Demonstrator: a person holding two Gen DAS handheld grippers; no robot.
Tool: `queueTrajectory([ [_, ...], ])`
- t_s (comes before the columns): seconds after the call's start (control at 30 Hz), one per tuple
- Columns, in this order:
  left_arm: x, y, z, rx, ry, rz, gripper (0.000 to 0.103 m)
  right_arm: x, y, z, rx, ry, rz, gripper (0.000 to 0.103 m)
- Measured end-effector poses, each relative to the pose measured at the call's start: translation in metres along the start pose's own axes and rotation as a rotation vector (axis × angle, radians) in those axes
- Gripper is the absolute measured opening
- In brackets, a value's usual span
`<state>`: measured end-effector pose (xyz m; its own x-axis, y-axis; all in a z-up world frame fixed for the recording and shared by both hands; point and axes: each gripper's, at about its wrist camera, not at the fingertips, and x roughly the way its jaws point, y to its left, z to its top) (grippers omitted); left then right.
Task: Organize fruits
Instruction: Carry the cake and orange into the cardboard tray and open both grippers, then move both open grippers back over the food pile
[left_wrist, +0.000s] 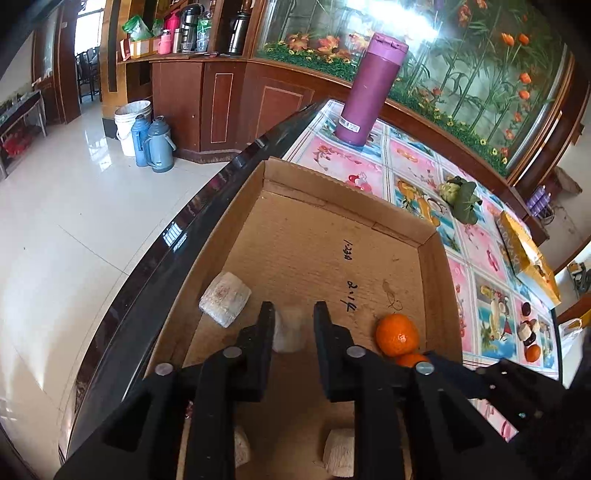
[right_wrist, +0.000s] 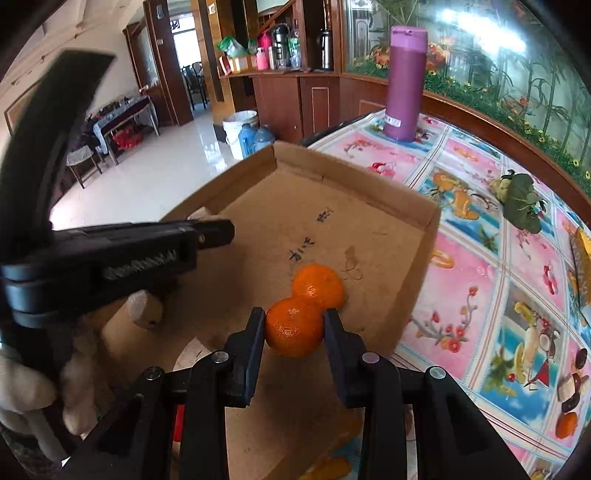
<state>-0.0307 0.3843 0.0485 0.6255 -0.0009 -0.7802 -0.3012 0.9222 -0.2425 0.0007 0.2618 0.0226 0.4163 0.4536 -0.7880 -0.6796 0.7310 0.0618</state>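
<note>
Left wrist view: left gripper (left_wrist: 294, 320) over a shallow cardboard box (left_wrist: 343, 195), fingers slightly parted around a pale wrapped piece (left_wrist: 290, 330), pads not clearly pressing it. Another pale packet (left_wrist: 225, 298) nearby; two oranges (left_wrist: 397, 334) in the box's right corner, the nearer half hidden. Purple flask (left_wrist: 369, 88) upright on a floral tablecloth (left_wrist: 476, 243); tiled floor beyond.

Right wrist view: right gripper (right_wrist: 294, 323) clamped on an orange (right_wrist: 293, 328) above the box floor, touching a second orange (right_wrist: 318, 286) behind. Left gripper crossing at left, blurred. Leafy vegetable (right_wrist: 519, 201) on the cloth.
</note>
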Motion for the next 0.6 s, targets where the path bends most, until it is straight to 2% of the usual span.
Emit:
queueTrajectory([
  [0.03, -0.005, 0.002, -0.001, -0.012, -0.010, -0.007, 0.033, 0.003, 0.002, -0.001, -0.006, 0.004, -0.005, 0.036],
  [0.13, -0.018, 0.006, -0.003, -0.029, -0.043, -0.014, 0.038, 0.010, 0.004, -0.002, -0.006, 0.008, -0.006, 0.037],
  [0.27, -0.038, 0.008, -0.009, -0.042, -0.091, 0.016, 0.042, 0.002, 0.002, -0.003, 0.009, -0.018, 0.011, 0.053],
  [0.3, -0.046, 0.006, -0.012, -0.041, -0.109, 0.043, 0.043, -0.003, 0.001, -0.003, 0.017, -0.030, 0.017, 0.054],
  [0.37, -0.063, -0.001, -0.019, -0.029, -0.155, 0.109, 0.052, -0.018, -0.003, -0.006, 0.042, -0.066, 0.021, 0.055],
  [0.43, -0.084, -0.012, -0.029, -0.025, -0.222, 0.195, 0.075, -0.039, -0.012, -0.015, 0.088, -0.114, 0.001, 0.063],
  [0.5, -0.101, -0.025, -0.039, -0.018, -0.289, 0.288, 0.089, -0.060, -0.023, -0.026, 0.144, -0.160, -0.018, 0.070],
  [0.53, -0.107, -0.033, -0.043, -0.011, -0.324, 0.323, 0.095, -0.070, -0.031, -0.034, 0.181, -0.184, -0.025, 0.071],
  [0.6, -0.116, -0.047, -0.049, 0.013, -0.359, 0.338, 0.096, -0.086, -0.046, -0.046, 0.247, -0.213, -0.040, 0.072],
])
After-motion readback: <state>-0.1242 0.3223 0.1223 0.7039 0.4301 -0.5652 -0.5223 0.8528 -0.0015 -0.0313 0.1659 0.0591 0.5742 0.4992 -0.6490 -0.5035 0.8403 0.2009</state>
